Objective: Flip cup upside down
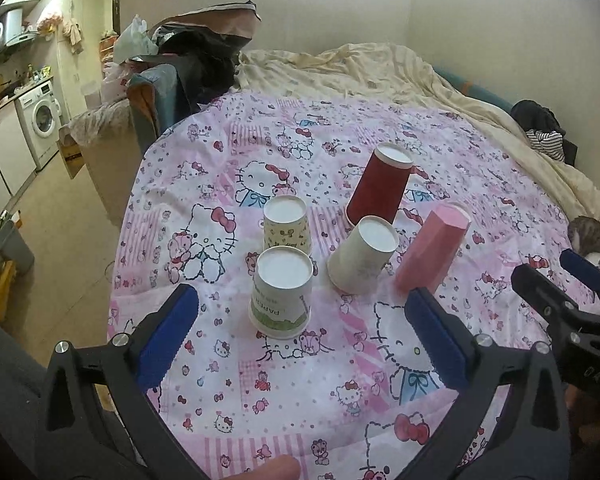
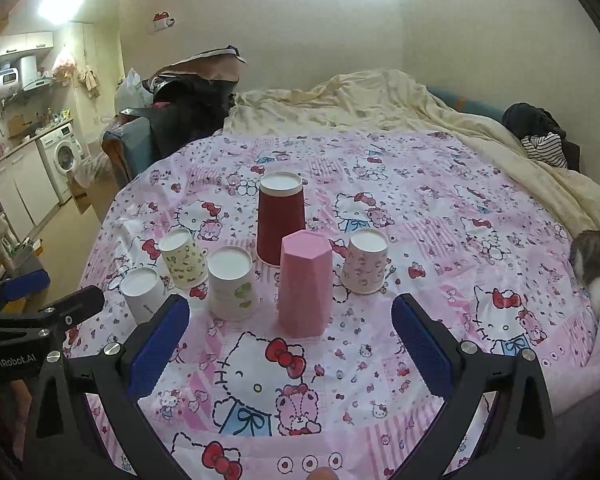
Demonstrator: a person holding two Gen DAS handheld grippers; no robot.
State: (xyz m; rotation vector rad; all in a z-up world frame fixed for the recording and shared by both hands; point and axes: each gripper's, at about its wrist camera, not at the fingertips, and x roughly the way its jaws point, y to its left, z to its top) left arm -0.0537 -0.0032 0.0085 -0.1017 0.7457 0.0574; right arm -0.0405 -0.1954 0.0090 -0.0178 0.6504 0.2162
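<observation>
Several cups stand upside down on the pink Hello Kitty cloth. In the right wrist view: a pink faceted cup, a dark red cup, a white cup with a green leaf, a small patterned cup, a plain white cup and a pink-printed cup. In the left wrist view the white "PAPER" cup is nearest, with the red cup and the pink cup behind. My left gripper is open and empty, just before the "PAPER" cup. My right gripper is open and empty, just before the pink cup.
A rumpled cream blanket lies behind the cloth. A cat sits at the right edge. A pile of bags and clothes stands at the back left. The floor and a washing machine are to the left.
</observation>
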